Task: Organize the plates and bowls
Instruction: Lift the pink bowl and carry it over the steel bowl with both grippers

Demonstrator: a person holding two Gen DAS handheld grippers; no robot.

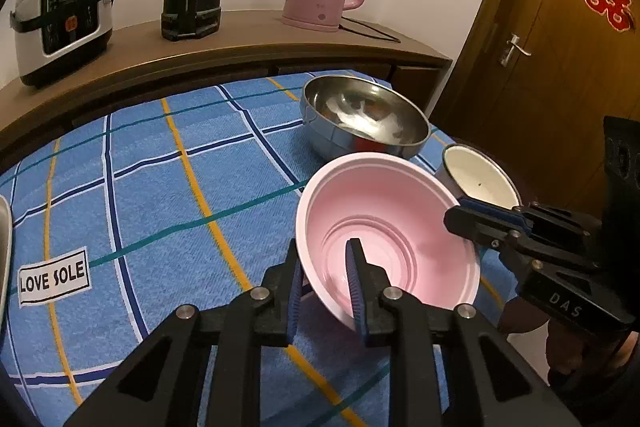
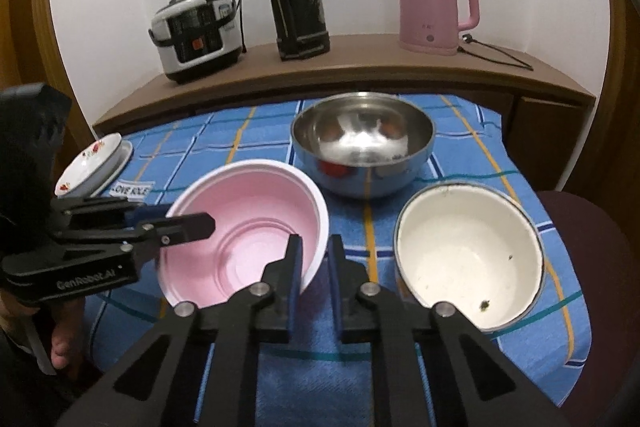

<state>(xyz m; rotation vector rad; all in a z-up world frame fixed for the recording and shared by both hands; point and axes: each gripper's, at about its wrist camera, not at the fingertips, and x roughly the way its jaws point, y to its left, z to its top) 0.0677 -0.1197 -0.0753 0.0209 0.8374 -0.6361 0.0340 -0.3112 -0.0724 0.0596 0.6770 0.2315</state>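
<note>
Pink plastic is what both tools are set about: the pink bowl (image 1: 384, 227) is tipped on the blue checked tablecloth (image 1: 160, 187), with the steel mixing bowl (image 1: 360, 115) just behind it and the white enamel bowl (image 2: 468, 255) just to its right. The left gripper (image 1: 324, 291) is seen with one finger inside the bowl and one outside, the near rim lying between the blue pads with a small gap left; whether the wall is actually pinched cannot be told. The right gripper (image 2: 314, 275) is set across the opposite rim in the same way, its fingers narrowly parted, and a firm hold is not shown either. A nesting step is judged to be in hand. For it to be done well, the thin wall should be squeezed lightly, since such plastic is likely to flex and slip; the bowl should be levelled before it is lifted, and one grip should be released only once the other is secure. A flowered plate (image 2: 90, 163) is stacked at the cloth's far left edge.
</note>
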